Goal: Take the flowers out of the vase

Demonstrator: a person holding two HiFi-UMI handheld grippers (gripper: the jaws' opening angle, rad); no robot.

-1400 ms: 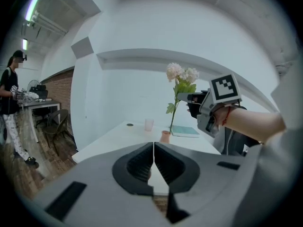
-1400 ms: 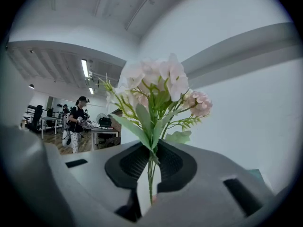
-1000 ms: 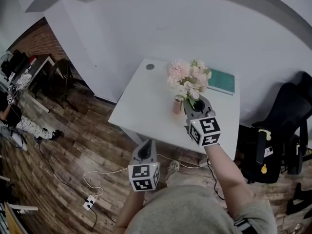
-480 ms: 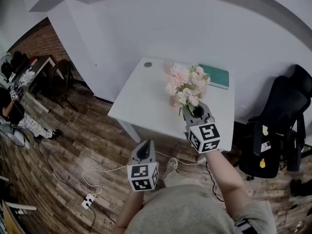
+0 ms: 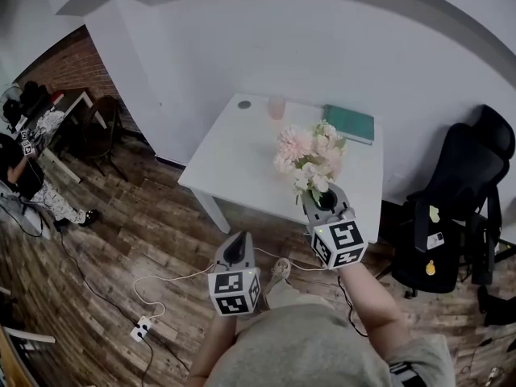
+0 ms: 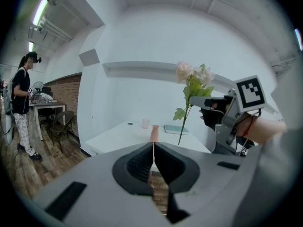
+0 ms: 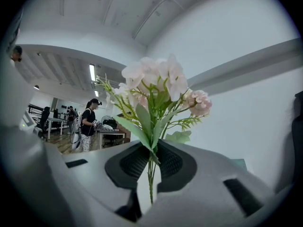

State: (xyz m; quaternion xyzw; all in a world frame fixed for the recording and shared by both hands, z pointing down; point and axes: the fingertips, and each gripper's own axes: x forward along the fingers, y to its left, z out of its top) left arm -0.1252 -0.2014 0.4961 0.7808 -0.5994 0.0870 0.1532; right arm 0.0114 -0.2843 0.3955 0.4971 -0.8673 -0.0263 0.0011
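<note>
Though book (image 5: 349, 123) seems unreadable, R gripper (image 7: 150, 163) clamps flowers (image 7: 154, 86).

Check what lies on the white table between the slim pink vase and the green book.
Nothing: the left gripper view shows bare white table between the slim pink vase and the green book.

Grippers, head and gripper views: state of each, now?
The left gripper: closed, nothing between its jaws.
The right gripper: closed on the stems of the flowers.
</note>
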